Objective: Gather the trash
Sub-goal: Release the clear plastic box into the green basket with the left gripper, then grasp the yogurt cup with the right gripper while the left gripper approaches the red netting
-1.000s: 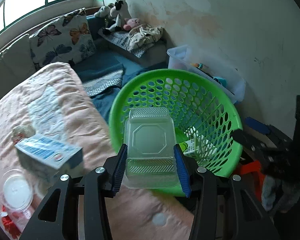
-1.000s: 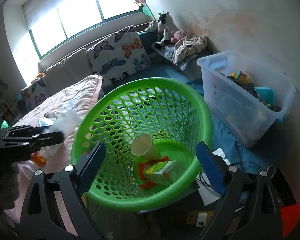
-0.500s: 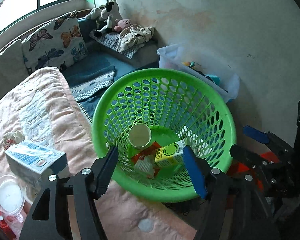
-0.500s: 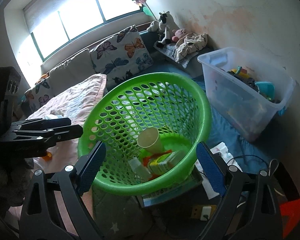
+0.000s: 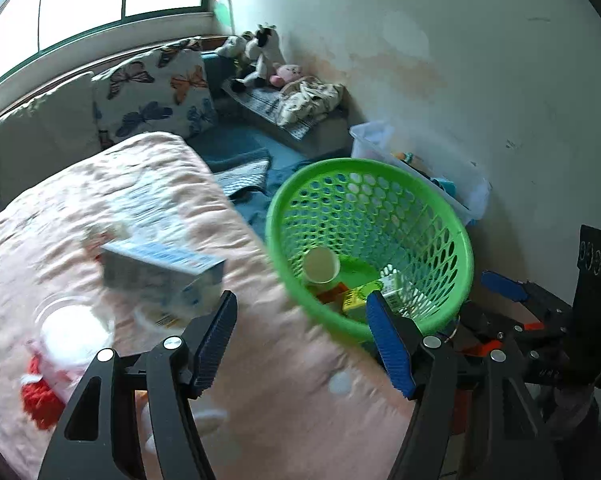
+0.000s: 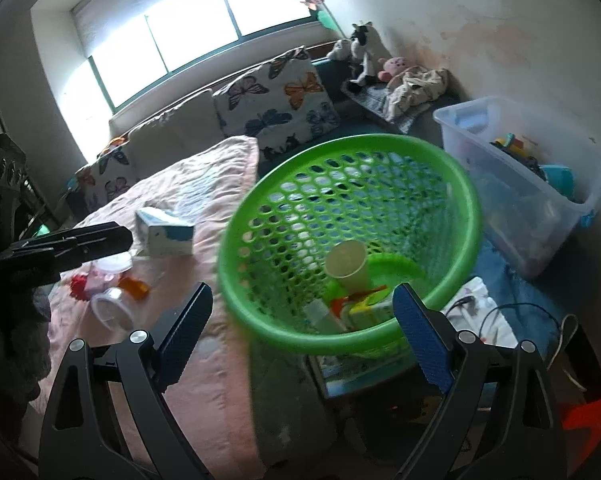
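Trash is split between two places: some already lies in the green basket, and more waits on the pink blanket covering the bed. In the basket sit a paper cup, a yellow-green carton and a clear plastic container. On the blanket remain a blue-and-white box, a clear round lid, something red and fuzzy and, in the right wrist view, an orange piece.

The left gripper stands with its jaws well apart and nothing between them; they have just been opening, and the space between the pads shows only blanket and basket rim. The right gripper is also spread wide and empty, hanging over the near rim of the basket.

Several things could go wrong from here. The basket sits just beside the bed edge (whether it touches the blanket cannot be told), so a careless sweep of either gripper could knock its rim and tip the light contents out. The box looks wide, so jaws opened this far may clip its corner and push it away rather than straddle it. The clear lid is thin and flat, and pads could slide off it or pinch the blanket instead. The left wrist view is blurred, so positions on the bed are uncertain.
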Available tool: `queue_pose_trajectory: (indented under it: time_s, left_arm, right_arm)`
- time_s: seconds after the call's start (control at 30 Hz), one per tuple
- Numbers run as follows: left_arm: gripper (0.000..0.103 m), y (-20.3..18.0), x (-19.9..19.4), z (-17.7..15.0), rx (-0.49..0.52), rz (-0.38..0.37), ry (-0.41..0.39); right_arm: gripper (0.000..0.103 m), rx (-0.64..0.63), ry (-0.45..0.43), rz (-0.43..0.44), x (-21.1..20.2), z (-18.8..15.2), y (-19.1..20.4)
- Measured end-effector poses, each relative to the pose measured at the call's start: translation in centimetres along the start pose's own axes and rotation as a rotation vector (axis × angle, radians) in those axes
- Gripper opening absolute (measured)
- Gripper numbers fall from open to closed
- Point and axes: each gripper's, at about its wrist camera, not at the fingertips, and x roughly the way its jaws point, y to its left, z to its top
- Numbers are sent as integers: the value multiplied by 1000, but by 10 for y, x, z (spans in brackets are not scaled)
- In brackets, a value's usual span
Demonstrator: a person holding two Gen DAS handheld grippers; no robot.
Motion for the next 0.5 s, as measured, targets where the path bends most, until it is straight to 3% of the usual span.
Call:
queue_pose_trajectory:
  time_s: [0.5]
  left_arm:
    - [65,83,-62,-57,-196,103,-65]
  right_arm:
    - [91,-113,67,136,15,-21,80]
